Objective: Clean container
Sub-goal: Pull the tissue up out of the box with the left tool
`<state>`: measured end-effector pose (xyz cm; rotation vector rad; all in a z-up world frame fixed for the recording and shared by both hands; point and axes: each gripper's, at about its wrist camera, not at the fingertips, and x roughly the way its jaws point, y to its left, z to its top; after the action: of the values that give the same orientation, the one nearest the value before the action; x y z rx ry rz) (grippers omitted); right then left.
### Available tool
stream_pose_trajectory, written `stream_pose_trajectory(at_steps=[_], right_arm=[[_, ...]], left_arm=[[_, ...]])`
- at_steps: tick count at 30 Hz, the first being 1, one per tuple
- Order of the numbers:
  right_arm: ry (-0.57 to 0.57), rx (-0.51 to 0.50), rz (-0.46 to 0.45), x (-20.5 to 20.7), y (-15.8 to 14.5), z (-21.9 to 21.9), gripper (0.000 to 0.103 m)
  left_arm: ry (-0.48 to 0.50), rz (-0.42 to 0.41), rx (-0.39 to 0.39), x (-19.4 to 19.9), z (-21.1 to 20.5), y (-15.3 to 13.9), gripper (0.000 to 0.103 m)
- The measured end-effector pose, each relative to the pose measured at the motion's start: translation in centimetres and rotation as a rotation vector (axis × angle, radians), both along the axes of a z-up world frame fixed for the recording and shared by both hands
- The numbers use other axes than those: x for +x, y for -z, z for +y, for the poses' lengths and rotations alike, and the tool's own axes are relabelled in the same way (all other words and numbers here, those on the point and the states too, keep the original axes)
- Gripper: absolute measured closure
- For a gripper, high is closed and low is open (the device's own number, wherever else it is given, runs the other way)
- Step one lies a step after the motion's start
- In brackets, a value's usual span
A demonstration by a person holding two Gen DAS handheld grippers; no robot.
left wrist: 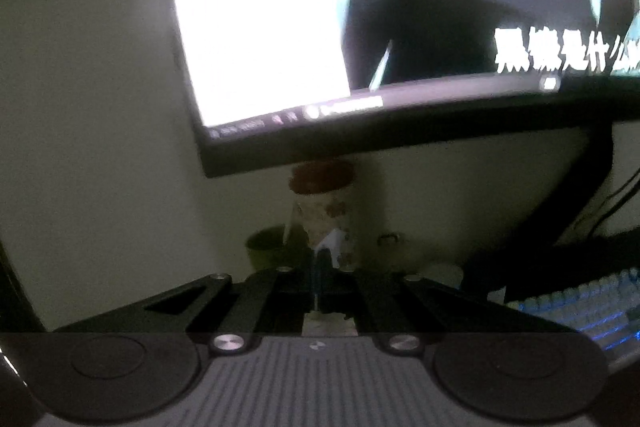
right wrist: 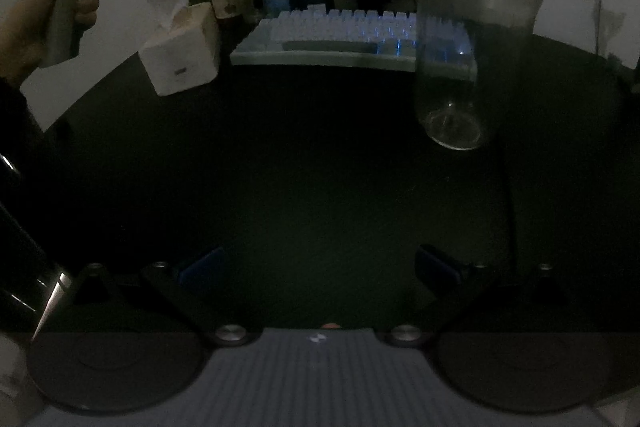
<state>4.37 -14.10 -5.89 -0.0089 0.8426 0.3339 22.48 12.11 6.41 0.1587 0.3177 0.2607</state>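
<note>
Container [right wrist: 472, 47]: clear, light, stiff, slippery jar standing just before the keyboard [right wrist: 344, 35].
Grip mid-wall; right gripper [right wrist: 316, 267] fingers wide, left gripper [left wrist: 318, 267] pinching tissue [left wrist: 330, 241].

The monitor [left wrist: 360, 27] runs off the top and right edges of the left wrist view, its picture and the white caption at the right edge smeared past reading, and its lower edge hides the top of the cup [left wrist: 324, 211] behind the left tongs [left wrist: 318, 267], whose closed tips pinch a white scrap [left wrist: 332, 241] too blurred to name. In the right wrist view the table [right wrist: 320, 167] is too dark to show its surface, the left hand [right wrist: 48, 11] is cut by the left edge, and the items behind the keyboard [right wrist: 340, 35] are too dim to tell.
</note>
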Motion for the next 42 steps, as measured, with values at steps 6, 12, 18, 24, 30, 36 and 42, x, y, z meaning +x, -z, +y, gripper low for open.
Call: stream_pose_trajectory(at_steps=[6,12,18,24,30,36,42], right_arm=[[-0.012,-0.004,0.007,0.0,0.2,0.4,0.000],[-0.019,-0.003,0.007,-0.2,0.2,0.7,0.000],[-0.022,-0.003,0.004,-0.5,0.2,0.7,0.000],[-0.023,0.001,0.025,-0.1,0.6,0.9,0.000],[-0.024,0.015,-0.011,-0.7,-0.2,0.3,0.000],[-0.028,0.055,-0.079,-1.1,-1.9,-1.6,0.000],[-0.012,0.135,-0.158,-1.2,-3.7,-4.9,0.000]], left_arm=[[0.019,-0.141,0.042,-3.9,-1.6,-1.6,0.102],[0.059,-0.182,0.006,-6.4,-2.4,-3.3,0.102],[0.130,-0.171,-0.045,-9.7,-3.4,-4.1,0.102],[0.227,-0.160,-0.086,-11.9,-4.6,-6.8,0.102],[0.350,-0.103,-0.102,-15.2,-7.5,-5.2,0.102],[0.491,-0.077,-0.163,-18.1,-9.6,-3.4,0.102],[0.572,-0.062,-0.209,-18.3,-11.1,-2.5,0.102]])
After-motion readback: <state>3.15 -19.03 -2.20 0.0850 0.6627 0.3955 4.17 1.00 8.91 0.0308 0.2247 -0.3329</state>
